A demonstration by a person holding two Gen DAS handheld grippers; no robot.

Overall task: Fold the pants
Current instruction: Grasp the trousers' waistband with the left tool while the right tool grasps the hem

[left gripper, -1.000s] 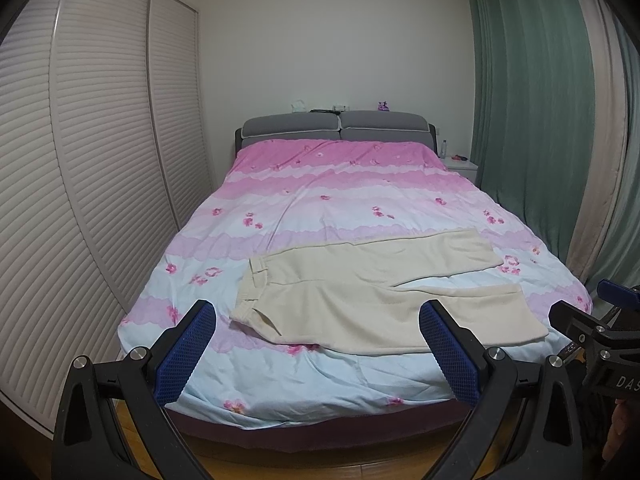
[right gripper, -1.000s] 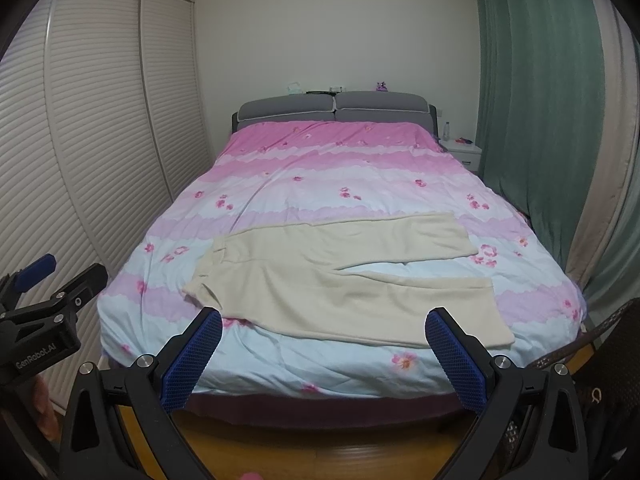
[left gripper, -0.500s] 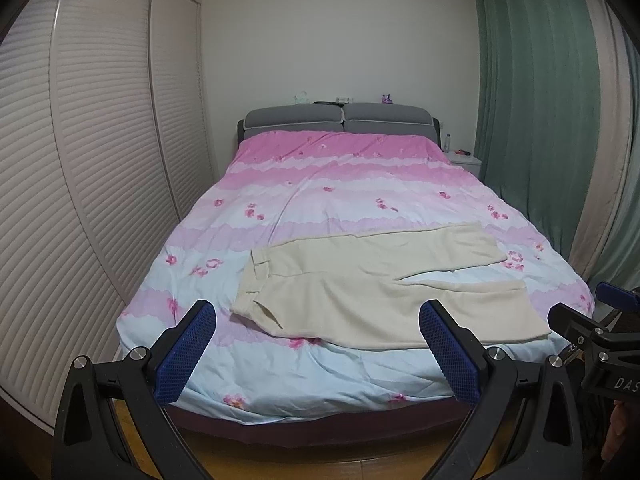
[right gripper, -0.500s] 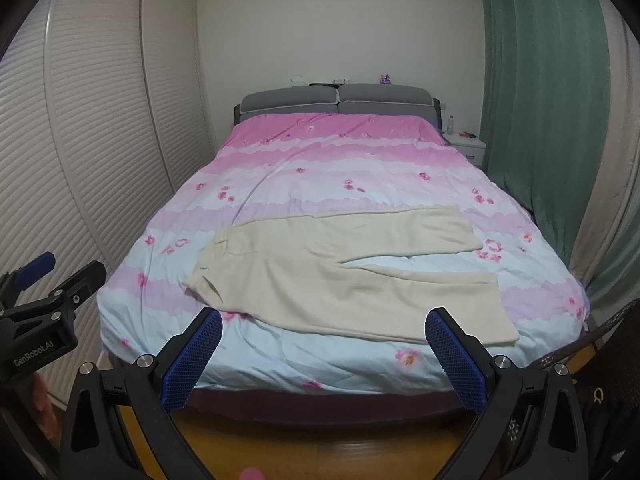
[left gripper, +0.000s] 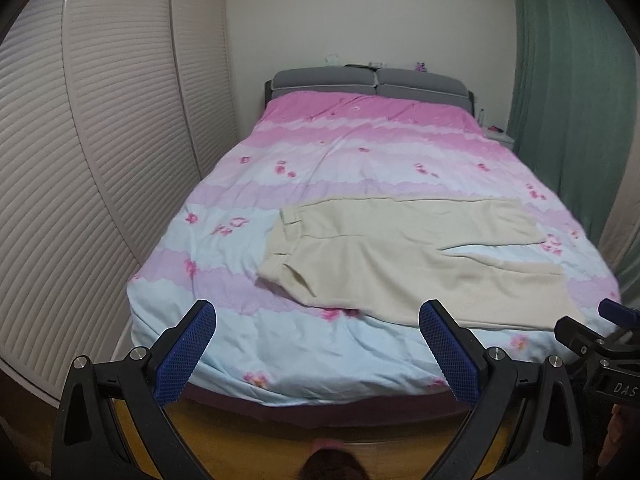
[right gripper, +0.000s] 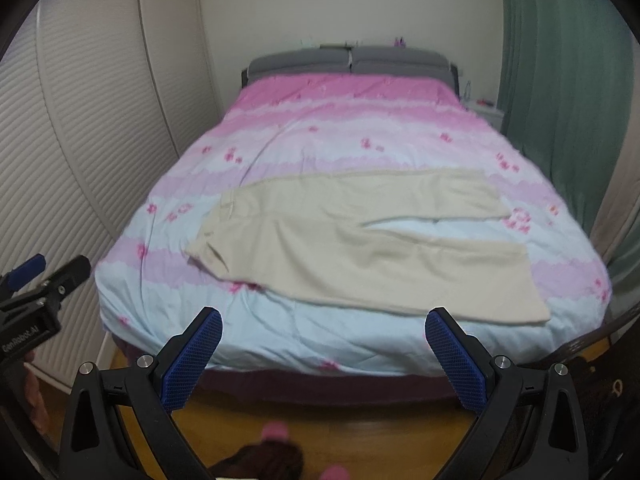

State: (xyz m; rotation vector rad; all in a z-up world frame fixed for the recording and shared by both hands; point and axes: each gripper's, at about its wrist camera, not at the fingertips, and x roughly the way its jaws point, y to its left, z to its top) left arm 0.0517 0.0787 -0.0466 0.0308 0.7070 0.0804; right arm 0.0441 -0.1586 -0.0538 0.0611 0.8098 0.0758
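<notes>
Cream pants point(left gripper: 408, 256) lie flat across the near part of the bed point(left gripper: 248, 320), waistband to the left, two legs spread to the right. They also show in the right wrist view point(right gripper: 360, 248). My left gripper point(left gripper: 318, 332) is open and empty, held off the foot of the bed, short of the pants. My right gripper point(right gripper: 326, 340) is open and empty, also off the foot of the bed. Each gripper shows at the edge of the other's view.
The bed has a pink and pale blue floral cover and a grey headboard point(left gripper: 368, 82). A slatted wardrobe point(left gripper: 80, 160) runs along the left. Green curtains point(left gripper: 568, 80) hang on the right, with a small nightstand point(left gripper: 498, 136) by them. The wooden floor point(right gripper: 320, 420) lies below.
Both grippers have risen and come closer to the bed, so the views look down more on the pants. The pants have not moved. Both grippers stay open.
</notes>
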